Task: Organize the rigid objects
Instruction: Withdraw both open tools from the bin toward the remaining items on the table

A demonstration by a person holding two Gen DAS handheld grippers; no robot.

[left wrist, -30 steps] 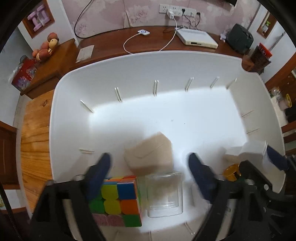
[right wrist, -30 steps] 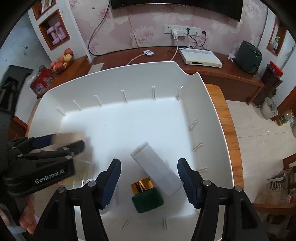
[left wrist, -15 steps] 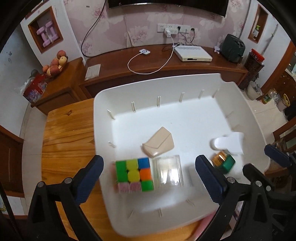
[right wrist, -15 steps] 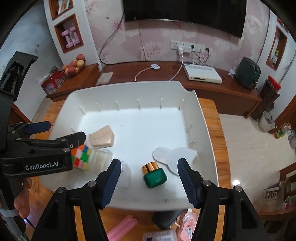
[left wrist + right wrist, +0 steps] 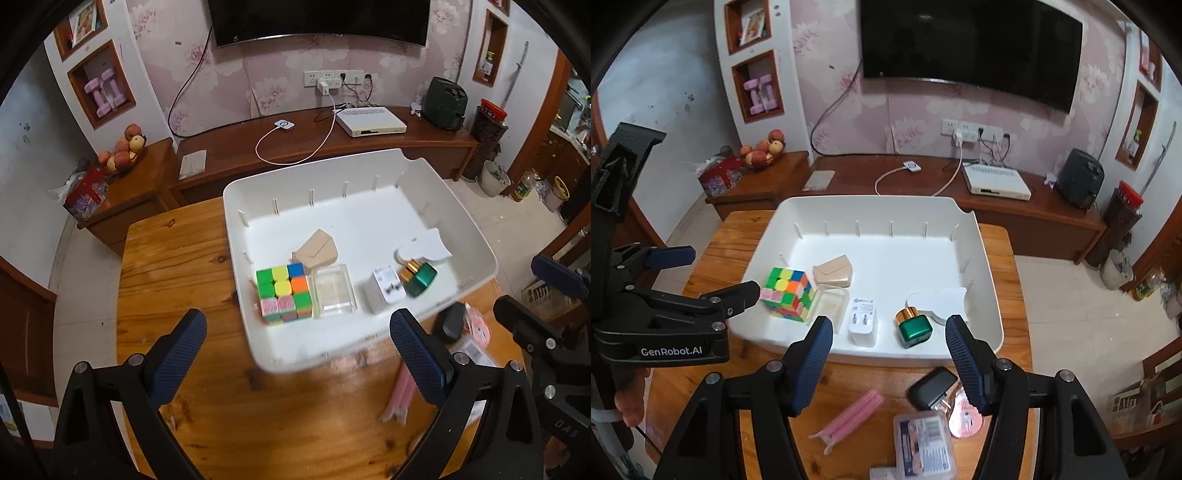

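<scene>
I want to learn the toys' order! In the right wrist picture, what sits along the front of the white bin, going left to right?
Rubik's cube → clear plastic box → white plug adapter → green bottle with gold cap, all inside the white bin.

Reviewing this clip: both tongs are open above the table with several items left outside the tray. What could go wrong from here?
1. The black charger lies against the pink round item; grasping it may drag that along.
2. The pink sticks lie flat and thin, so the right tongs may slip off them.
3. The tray holds a tight front row, cube to green bottle; a careless drop could knock those.
</scene>
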